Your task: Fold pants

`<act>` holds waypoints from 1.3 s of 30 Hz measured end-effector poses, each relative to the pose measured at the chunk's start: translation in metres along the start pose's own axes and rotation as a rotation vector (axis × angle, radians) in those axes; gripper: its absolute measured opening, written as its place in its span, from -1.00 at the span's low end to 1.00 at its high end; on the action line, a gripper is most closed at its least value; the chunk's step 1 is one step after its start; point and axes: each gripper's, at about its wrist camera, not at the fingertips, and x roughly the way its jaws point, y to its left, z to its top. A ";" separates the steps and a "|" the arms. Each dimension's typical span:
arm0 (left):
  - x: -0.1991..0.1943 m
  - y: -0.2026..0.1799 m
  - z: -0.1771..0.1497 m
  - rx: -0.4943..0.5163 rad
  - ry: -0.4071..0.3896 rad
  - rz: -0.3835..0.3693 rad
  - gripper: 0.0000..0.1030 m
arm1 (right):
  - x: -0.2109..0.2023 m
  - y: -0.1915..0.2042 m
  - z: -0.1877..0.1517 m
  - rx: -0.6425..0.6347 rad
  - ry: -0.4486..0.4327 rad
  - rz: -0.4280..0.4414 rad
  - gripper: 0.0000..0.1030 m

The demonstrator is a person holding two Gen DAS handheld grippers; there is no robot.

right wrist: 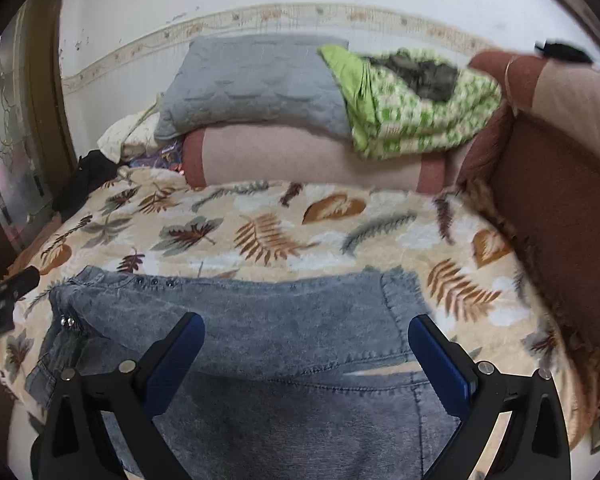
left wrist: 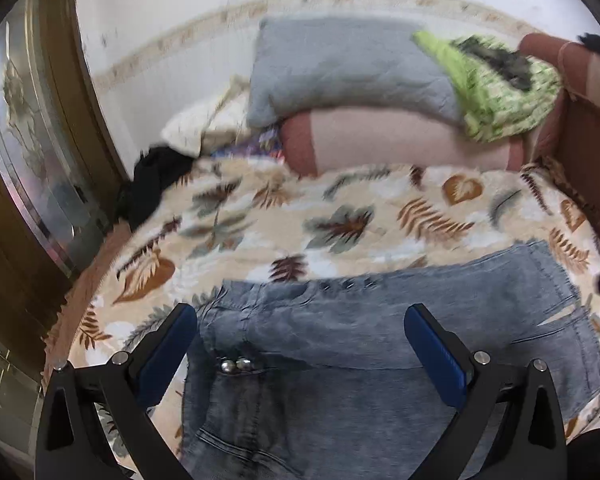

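Observation:
Grey-blue jeans lie flat across the leaf-patterned blanket, folded lengthwise, with two metal buttons near the waistband at the left. My left gripper hovers open above the waistband end, nothing between its blue pads. In the right wrist view the same jeans spread over the blanket, and my right gripper is open above their middle, also empty. The left gripper's black tip shows at the left edge there.
A grey pillow and a green patterned cloth rest on a pink bolster at the far end. A brown sofa back borders the right side. A black garment lies at the left edge beside a wooden door.

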 end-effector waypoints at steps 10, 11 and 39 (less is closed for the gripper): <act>0.142 0.170 0.008 -0.249 0.308 0.247 0.99 | 0.088 -0.122 0.006 0.217 0.191 -0.069 1.00; 0.149 0.173 0.009 -0.271 0.325 0.215 0.99 | 0.097 -0.130 0.007 0.230 0.202 -0.069 1.00; 0.278 0.083 0.027 -0.251 0.492 -0.160 -0.75 | 0.261 -0.191 0.046 0.376 0.353 0.070 0.58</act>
